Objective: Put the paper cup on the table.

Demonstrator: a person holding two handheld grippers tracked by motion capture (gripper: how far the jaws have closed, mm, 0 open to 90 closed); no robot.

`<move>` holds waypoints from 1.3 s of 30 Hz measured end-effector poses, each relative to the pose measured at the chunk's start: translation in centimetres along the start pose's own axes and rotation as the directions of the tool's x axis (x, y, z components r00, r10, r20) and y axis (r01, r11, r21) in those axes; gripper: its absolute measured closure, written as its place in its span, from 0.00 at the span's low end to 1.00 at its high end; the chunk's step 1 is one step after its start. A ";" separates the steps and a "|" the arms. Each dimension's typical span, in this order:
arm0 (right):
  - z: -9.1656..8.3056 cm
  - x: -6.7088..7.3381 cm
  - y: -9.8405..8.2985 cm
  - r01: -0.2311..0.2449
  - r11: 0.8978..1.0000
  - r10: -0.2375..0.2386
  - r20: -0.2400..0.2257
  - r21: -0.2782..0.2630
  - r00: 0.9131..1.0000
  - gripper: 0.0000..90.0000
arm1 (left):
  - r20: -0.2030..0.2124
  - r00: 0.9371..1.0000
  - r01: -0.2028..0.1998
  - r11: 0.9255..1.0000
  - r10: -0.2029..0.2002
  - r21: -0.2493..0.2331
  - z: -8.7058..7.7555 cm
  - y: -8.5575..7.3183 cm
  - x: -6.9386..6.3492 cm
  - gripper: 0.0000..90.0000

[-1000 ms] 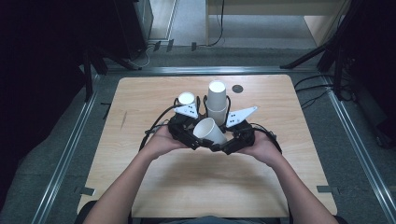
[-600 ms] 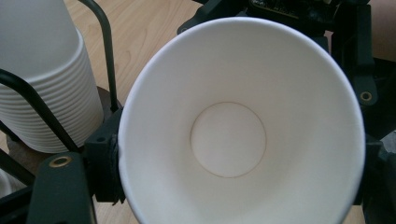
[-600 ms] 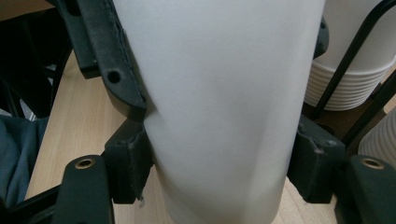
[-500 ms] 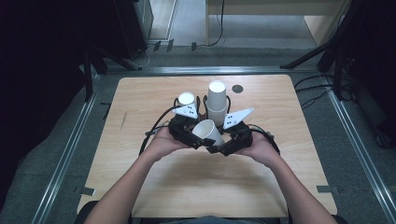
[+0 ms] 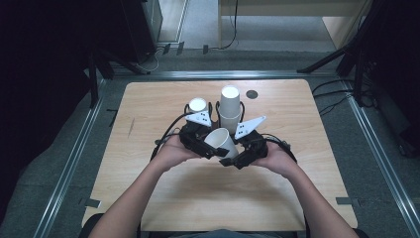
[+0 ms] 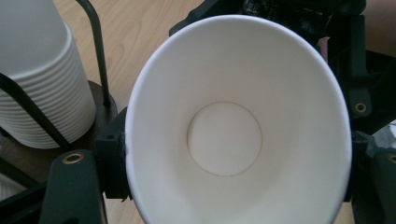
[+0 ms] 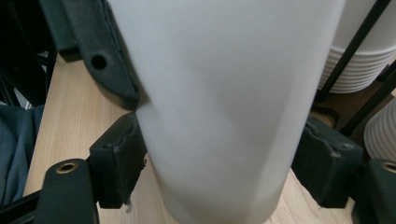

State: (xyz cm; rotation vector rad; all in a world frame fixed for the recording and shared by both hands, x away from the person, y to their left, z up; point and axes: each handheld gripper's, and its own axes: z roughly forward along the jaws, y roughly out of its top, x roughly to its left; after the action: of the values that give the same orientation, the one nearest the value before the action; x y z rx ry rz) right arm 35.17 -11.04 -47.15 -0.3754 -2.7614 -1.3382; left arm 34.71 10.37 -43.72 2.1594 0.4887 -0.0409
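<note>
A white paper cup (image 5: 221,141) lies tilted between both grippers over the middle of the table, its mouth toward my left gripper. My left gripper (image 5: 210,147) has just been closing, and its jaws press the cup's rim (image 6: 233,140) from both sides, squeezing it slightly oval. My right gripper (image 5: 234,156) has just been opening. The cup's body (image 7: 224,116) stands between its pads (image 7: 116,163), which sit right beside the wall without pinching it.
Behind the hands a black wire holder carries a tall stack of white cups (image 5: 229,105) and a shorter stack (image 5: 197,105). The ribbed stack (image 6: 37,84) is close to the left jaws. A small black disc (image 5: 252,94) lies at the table's far side.
</note>
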 end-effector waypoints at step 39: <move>-2.7 -0.8 -1.3 -0.018 1.000 0.019 0.114 -0.010 0.993 0.25 | -0.072 0.996 -0.050 0.990 0.060 0.135 -2.8 -2.0 2.1 0.27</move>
State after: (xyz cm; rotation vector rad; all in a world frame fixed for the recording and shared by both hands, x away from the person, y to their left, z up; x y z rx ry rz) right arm 35.43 -14.10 -46.61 -0.4909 -2.8364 -1.3664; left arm 35.54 14.34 -44.06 2.3109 0.4819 0.0409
